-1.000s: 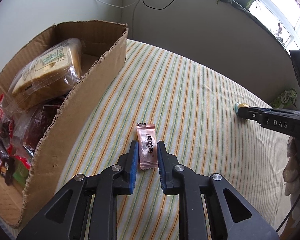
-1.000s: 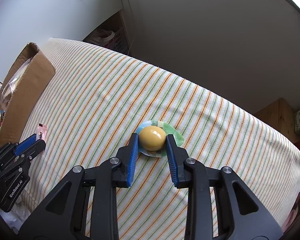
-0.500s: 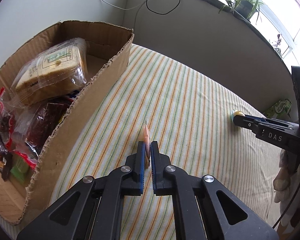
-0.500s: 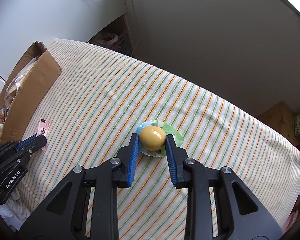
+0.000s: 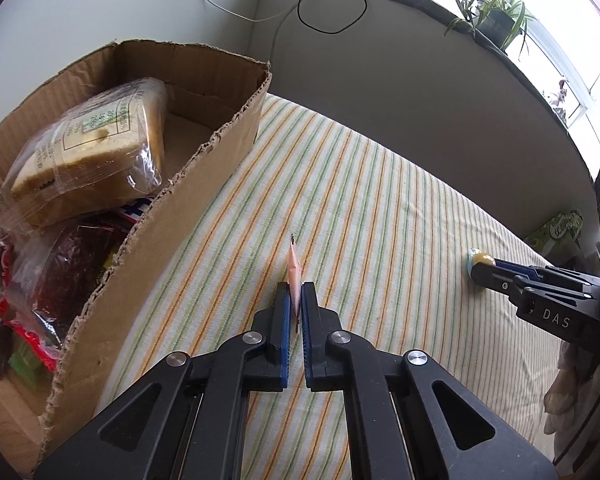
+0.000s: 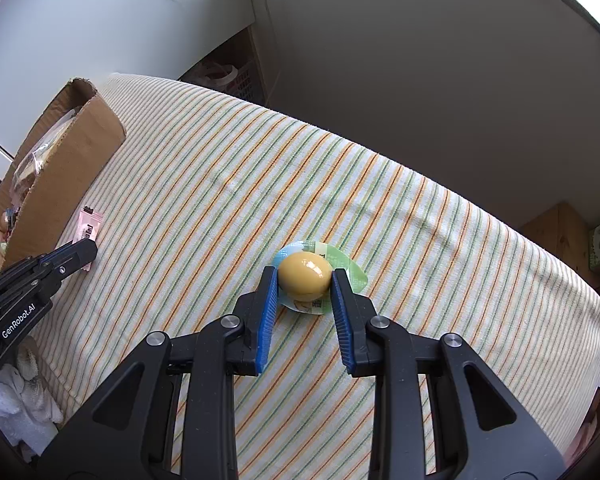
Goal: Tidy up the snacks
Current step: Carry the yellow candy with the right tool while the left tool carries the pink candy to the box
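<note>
My left gripper (image 5: 295,300) is shut on a small pink snack packet (image 5: 293,270), held edge-up above the striped cloth, just right of the cardboard box (image 5: 204,184). The packet also shows in the right wrist view (image 6: 89,229). My right gripper (image 6: 305,280) is shut on a yellow jelly cup (image 6: 305,275) with a green and blue lid, on the cloth at mid-table. That cup also shows at the far right in the left wrist view (image 5: 480,260).
The box holds a bagged bread loaf (image 5: 92,148), a dark red bagged snack (image 5: 68,268) and several other packets. The striped tablecloth (image 6: 204,184) covers the table. A wall stands behind, a green carton (image 5: 556,228) lies beyond the far right edge, and potted plants (image 5: 496,16) stand on the sill.
My left gripper closed on the pink packet, turned it on edge and lifted it off the cloth. My right gripper stayed around the jelly cup with little change.
</note>
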`<state>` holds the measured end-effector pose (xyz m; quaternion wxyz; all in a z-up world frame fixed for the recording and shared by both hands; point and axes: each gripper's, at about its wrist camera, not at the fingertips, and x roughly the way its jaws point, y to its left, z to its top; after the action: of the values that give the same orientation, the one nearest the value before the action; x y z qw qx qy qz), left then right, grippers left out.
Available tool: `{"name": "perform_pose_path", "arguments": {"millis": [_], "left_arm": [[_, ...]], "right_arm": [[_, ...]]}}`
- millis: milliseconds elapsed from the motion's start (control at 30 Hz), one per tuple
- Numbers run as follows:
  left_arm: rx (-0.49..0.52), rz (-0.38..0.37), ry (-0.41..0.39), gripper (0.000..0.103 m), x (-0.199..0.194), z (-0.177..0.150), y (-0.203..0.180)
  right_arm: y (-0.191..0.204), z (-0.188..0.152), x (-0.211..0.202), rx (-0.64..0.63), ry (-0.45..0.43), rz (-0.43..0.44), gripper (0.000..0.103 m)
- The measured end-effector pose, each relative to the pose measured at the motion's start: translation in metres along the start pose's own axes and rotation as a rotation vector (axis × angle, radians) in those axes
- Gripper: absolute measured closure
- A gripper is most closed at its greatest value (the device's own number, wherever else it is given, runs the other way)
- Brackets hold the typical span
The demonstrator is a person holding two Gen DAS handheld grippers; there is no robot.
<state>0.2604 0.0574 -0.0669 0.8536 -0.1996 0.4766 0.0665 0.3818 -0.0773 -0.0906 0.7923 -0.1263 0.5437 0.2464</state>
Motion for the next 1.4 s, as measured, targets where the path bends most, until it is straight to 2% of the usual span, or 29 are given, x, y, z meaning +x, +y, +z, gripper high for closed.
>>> {"name": "perform_pose_path", "arguments": {"millis": [233, 467, 867, 1133, 1400], "left_arm": [[-0.014, -0.022, -0.023, 0.099, -0.018, 0.0, 0.001], [-0.008, -0.047, -0.06, 0.099, -0.046, 0.006, 0.003], [-0.047, -0.019, -0.108, 0.099, -0.095, 0.02, 0.044], [-0.075, 0.018, -0.127, 0.099, -0.117, 0.023, 0.081], [-0.108, 0.026, -0.126, 0.099, -0.127, 0.022, 0.112]], "right_arm": [[-0.002, 0.001, -0.016, 0.006, -0.015, 0.008, 0.075], [0.019, 0.01, -0.043, -0.01, -0.036, 0.025, 0.075], [0.113, 0.043, -0.075, -0.109, -0.076, 0.096, 0.075], [0.177, 0.057, -0.077, -0.169, -0.066, 0.129, 0.075], [0.219, 0.069, -0.069, -0.199, -0.042, 0.151, 0.075]]}}
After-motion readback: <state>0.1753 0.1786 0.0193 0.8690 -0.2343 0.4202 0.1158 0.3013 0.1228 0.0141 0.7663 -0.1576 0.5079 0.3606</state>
